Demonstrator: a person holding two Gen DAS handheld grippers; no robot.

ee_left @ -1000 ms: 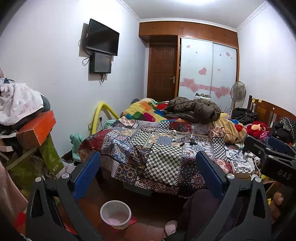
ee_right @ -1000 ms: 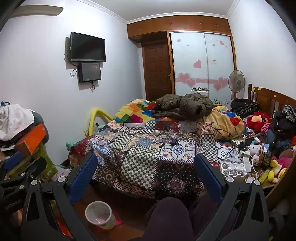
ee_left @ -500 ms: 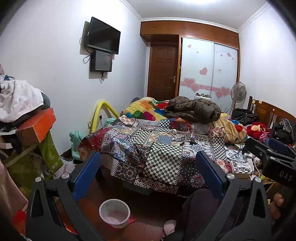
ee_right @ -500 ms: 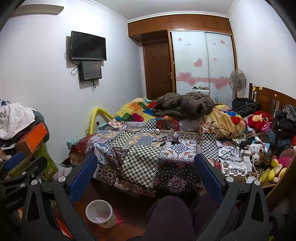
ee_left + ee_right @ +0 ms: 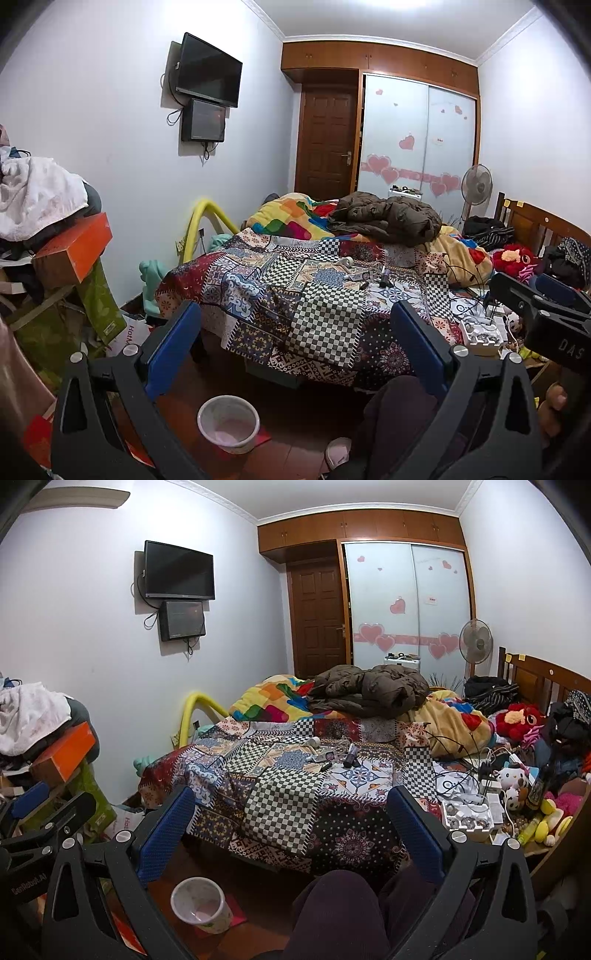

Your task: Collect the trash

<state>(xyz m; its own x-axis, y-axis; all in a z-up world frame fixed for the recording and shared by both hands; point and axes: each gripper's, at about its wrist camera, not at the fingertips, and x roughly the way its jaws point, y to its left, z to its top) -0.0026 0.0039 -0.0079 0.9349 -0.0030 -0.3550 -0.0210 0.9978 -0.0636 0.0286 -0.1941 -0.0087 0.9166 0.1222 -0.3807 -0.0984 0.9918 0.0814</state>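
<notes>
A small white bin (image 5: 228,428) stands on the dark floor at the foot of the bed, also low in the right wrist view (image 5: 199,904). Several small loose items (image 5: 360,276), tubes and wrappers among them, lie on the patchwork quilt (image 5: 332,755). My left gripper (image 5: 294,310) is open and empty, held above the floor short of the bed. My right gripper (image 5: 290,794) is open and empty too, beside it to the right. Each gripper shows at the edge of the other's view.
The bed (image 5: 258,295) carries a brown jacket (image 5: 388,218) and bright blankets. A clutter pile with an orange box (image 5: 74,251) stands left. A cluttered low surface with a white tray (image 5: 467,816) and toys sits right. The person's knees (image 5: 343,912) are below.
Both views have drifted only slightly relative to the bed. Both grippers stay open and empty.
</notes>
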